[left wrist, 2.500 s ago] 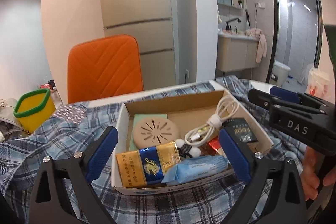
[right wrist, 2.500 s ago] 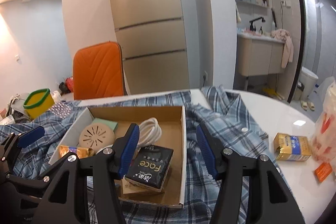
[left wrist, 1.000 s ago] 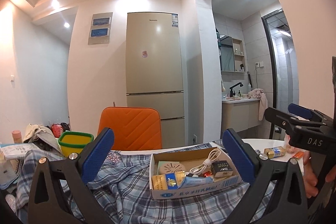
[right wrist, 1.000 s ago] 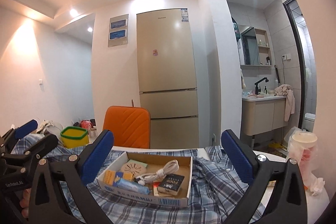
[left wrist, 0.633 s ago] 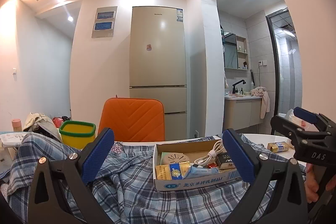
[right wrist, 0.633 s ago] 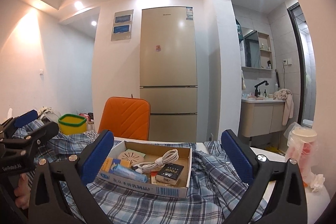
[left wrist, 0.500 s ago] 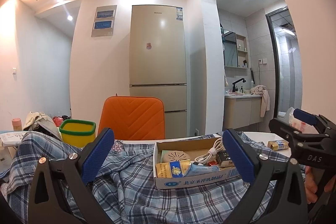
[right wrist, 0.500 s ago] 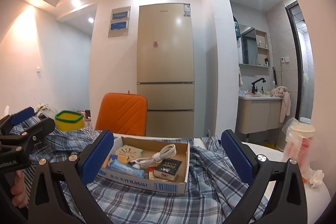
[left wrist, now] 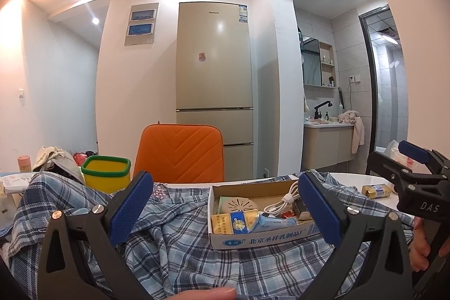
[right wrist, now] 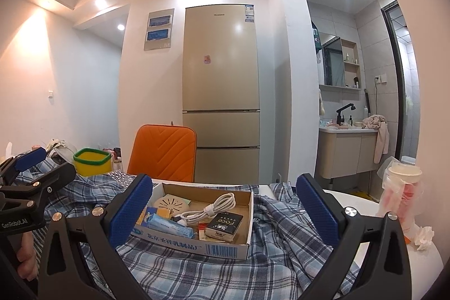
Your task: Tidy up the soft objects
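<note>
A blue plaid shirt (left wrist: 180, 241) lies crumpled over the white table; it also shows in the right wrist view (right wrist: 197, 272). An open cardboard box (left wrist: 261, 239) of small items sits on the shirt, also in the right wrist view (right wrist: 202, 245). It holds a white cable (right wrist: 211, 208), a black packet (right wrist: 223, 225), a yellow pack (left wrist: 234, 222) and a round beige disc (right wrist: 171, 203). My left gripper (left wrist: 225, 207) is open and empty, just short of the box. My right gripper (right wrist: 225, 207) is open and empty, also near the box. Each gripper shows at the other view's edge.
An orange chair (left wrist: 180, 151) stands behind the table, with a tall fridge (left wrist: 213, 92) beyond. A yellow bin with a green rim (left wrist: 105, 173) stands at the left. A gold packet (left wrist: 375, 191) and a bagged paper cup (right wrist: 402, 193) are on the table's right side.
Both grippers pulled back from the box and opened wide, tilting up to a level view, then eased slightly closer. The box and shirt stayed in place.
</note>
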Demonstrator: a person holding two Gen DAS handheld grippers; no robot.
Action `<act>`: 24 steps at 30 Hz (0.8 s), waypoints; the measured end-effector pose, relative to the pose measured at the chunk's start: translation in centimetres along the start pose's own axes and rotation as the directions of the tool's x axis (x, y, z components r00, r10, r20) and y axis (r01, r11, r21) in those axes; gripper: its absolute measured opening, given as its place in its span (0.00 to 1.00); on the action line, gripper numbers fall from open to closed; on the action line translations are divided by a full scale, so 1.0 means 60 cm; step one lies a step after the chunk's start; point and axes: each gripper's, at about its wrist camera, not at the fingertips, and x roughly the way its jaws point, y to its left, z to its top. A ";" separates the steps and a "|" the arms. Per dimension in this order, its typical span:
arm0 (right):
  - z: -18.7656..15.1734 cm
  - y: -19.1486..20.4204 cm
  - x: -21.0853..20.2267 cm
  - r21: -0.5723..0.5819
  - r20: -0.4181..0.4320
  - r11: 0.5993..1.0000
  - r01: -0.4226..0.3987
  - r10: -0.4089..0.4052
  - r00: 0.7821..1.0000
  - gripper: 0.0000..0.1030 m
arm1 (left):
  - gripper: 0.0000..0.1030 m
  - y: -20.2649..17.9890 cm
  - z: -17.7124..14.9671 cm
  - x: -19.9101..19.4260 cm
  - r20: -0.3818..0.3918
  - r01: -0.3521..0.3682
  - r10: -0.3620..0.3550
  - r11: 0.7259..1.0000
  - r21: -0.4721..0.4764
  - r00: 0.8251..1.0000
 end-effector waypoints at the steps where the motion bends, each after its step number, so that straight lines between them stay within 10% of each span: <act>1: 0.000 0.000 -0.001 -0.001 -0.001 1.000 0.000 0.000 1.000 1.00 | 1.00 0.000 -0.001 0.000 -0.001 0.000 0.000 1.000 0.000 1.000; 24: -0.001 0.002 -0.001 0.000 -0.002 1.000 -0.002 0.002 1.000 1.00 | 1.00 -0.017 -0.004 -0.024 0.068 0.009 -0.012 0.998 0.054 0.998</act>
